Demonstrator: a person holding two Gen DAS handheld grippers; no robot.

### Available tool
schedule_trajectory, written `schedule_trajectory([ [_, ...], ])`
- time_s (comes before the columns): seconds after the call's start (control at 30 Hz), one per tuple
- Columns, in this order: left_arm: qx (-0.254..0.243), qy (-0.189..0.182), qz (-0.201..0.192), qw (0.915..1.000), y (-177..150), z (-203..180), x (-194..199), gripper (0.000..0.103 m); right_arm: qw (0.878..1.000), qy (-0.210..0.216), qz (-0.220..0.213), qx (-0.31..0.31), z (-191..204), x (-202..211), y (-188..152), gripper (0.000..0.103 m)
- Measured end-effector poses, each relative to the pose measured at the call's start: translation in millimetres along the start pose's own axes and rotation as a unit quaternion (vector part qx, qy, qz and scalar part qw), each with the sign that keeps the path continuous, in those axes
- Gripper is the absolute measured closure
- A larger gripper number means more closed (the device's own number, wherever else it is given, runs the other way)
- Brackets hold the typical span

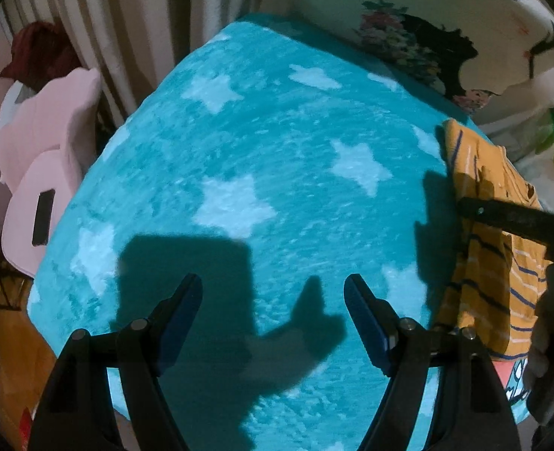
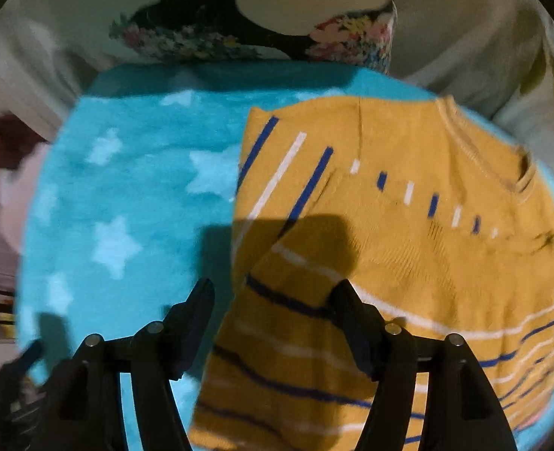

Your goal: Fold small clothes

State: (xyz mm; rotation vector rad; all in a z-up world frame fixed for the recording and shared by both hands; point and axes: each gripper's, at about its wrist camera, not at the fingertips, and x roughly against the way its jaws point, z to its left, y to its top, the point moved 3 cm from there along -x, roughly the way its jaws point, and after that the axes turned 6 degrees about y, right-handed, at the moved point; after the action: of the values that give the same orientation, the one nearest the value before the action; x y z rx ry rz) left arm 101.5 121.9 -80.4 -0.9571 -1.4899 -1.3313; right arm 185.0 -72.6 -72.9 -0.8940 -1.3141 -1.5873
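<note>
Mustard striped sweater [image 2: 408,225] flat on starred teal blanket [image 1: 277,150], both grippers [image 1: 273,293] [image 2: 273,297] spread, empty.

The left hand-held gripper [image 1: 273,297] has two black plastic fingers [image 1: 181,312]. Each finger has a dark blue pad on its inner side. Black arms shaped like a V run back from the fingers. Small round silver screws sit where the arms join.

The right hand-held gripper [image 2: 273,300] looks much the same: black fingers [image 2: 198,312], black arms and round silver screws. Its pads look very dark. From the left camera, a small green light glows on its black body.
</note>
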Motion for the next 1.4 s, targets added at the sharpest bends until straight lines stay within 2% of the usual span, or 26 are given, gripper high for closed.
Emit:
schedule_trajectory([
  [0.07,0.006,-0.009,0.005,0.9999,0,4,-2,0.026,0.997,-0.077,0.01,0.026,10,-13,2,0.033],
  [0.1,0.008,-0.013,0.007,0.9999,-1,5,-3,0.026,0.994,-0.102,0.016,0.036,13,-19,2,0.032],
  [0.17,0.011,-0.027,0.007,0.9996,-2,6,-3,0.026,0.991,-0.124,0.007,0.044,17,-22,2,0.032],
  [0.2,0.011,-0.035,0.005,0.9993,-3,6,-2,0.026,0.991,-0.124,0.007,0.042,18,-22,2,0.035],
  [0.27,0.012,-0.059,0.003,0.9982,-4,3,-1,0.026,0.991,-0.128,0.005,0.04,16,-20,2,0.053],
  [0.33,0.006,-0.086,0.004,0.9963,-4,-3,-1,0.026,0.992,-0.119,0.003,0.039,10,-17,2,0.069],
  [0.43,-0.021,-0.138,0.006,0.9901,-4,-25,-3,0.026,0.996,-0.086,0.004,0.029,-2,-8,1,0.078],
  [0.6,-0.078,-0.214,0.001,0.9737,-7,-69,0,0.022,1.0,-0.018,0.006,-0.002,-17,3,5,0.081],
  [0.63,-0.095,-0.239,-0.006,0.9663,-9,-82,1,0.021,1.0,-0.006,0.006,-0.008,-19,6,6,0.081],
  [0.7,-0.116,-0.253,-0.004,0.9604,-9,-100,-1,0.02,1.0,0.015,0.004,-0.018,-26,12,8,0.082],
  [0.77,-0.132,-0.281,-0.001,0.9506,-10,-119,-3,0.02,0.999,0.034,0.004,-0.028,-32,18,9,0.082],
  [0.87,-0.136,-0.289,0.008,0.9475,-9,-139,-11,0.02,0.998,0.047,0.004,-0.034,-37,24,10,0.082],
  [0.93,-0.129,-0.288,0.017,0.9486,-8,-147,-16,0.02,0.998,0.056,0.003,-0.035,-46,25,11,0.082],
  [0.97,-0.126,-0.291,0.021,0.9479,-7,-151,-18,0.023,0.998,0.06,0.003,-0.036,-44,28,9,0.082],
  [1.0,-0.124,-0.297,0.027,0.9465,-6,-154,-18,0.032,0.997,0.066,0.002,-0.036,-48,28,9,0.083],
  [1.03,-0.125,-0.297,0.034,0.946,-6,-158,-19,0.065,0.997,0.072,0.002,-0.037,-53,29,8,0.083],
  [1.07,-0.13,-0.298,0.046,0.9444,-7,-164,-19,0.08,0.996,0.078,0.001,-0.037,-54,30,8,0.083],
  [1.1,-0.13,-0.3,0.049,0.9438,-8,-168,-16,0.089,0.996,0.086,0.001,-0.038,-57,31,7,0.083],
  [1.27,-0.114,-0.288,0.015,0.9506,-24,-178,20,0.091,0.991,0.125,-0.013,-0.037,-69,44,-1,0.084],
  [1.4,-0.098,-0.281,-0.004,0.9548,-34,-198,54,0.093,0.984,0.172,-0.03,-0.038,-93,64,-3,0.084],
])
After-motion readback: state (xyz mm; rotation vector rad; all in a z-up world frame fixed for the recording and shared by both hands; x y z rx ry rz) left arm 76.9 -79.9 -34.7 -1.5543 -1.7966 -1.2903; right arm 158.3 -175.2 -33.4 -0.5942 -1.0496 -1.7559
